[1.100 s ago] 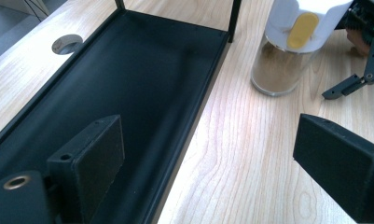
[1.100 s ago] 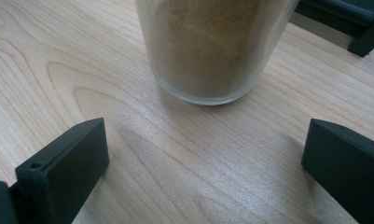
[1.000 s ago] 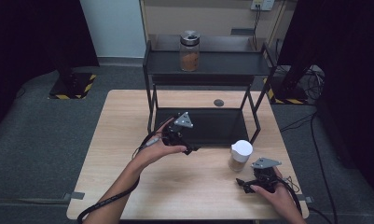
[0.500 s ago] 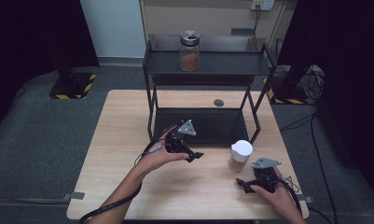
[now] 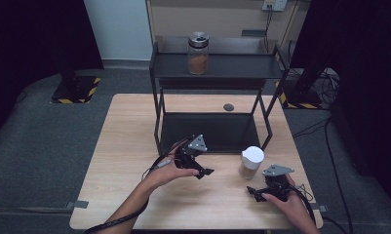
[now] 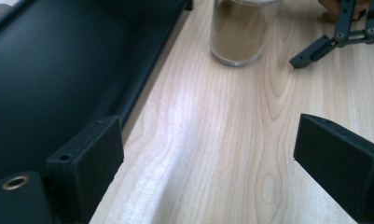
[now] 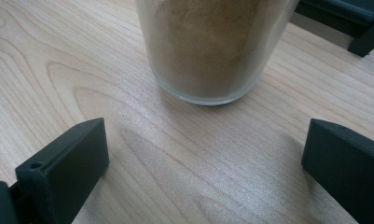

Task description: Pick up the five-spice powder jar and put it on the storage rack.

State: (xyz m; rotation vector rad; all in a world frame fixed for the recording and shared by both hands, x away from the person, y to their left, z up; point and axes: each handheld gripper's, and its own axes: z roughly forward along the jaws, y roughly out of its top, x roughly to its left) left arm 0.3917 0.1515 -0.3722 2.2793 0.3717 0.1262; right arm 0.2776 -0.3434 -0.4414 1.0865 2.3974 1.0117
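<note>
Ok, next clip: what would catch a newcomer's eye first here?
Probably the white-lidded jar of brown powder on the table, just in front of the black rack, near the rack's right front leg. The right gripper sits open close before it, the left gripper open off to its left. A second jar, dark-lidded, stands on the rack's top shelf.

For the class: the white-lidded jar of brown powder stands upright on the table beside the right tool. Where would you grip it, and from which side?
Grip the glass wall of the white-lidded jar below its lid, probably coming in level from the near side with the right tool. The jar stands upright and round straight ahead of the open jaws, nothing lies between, and the rack blocks its far side.
</note>
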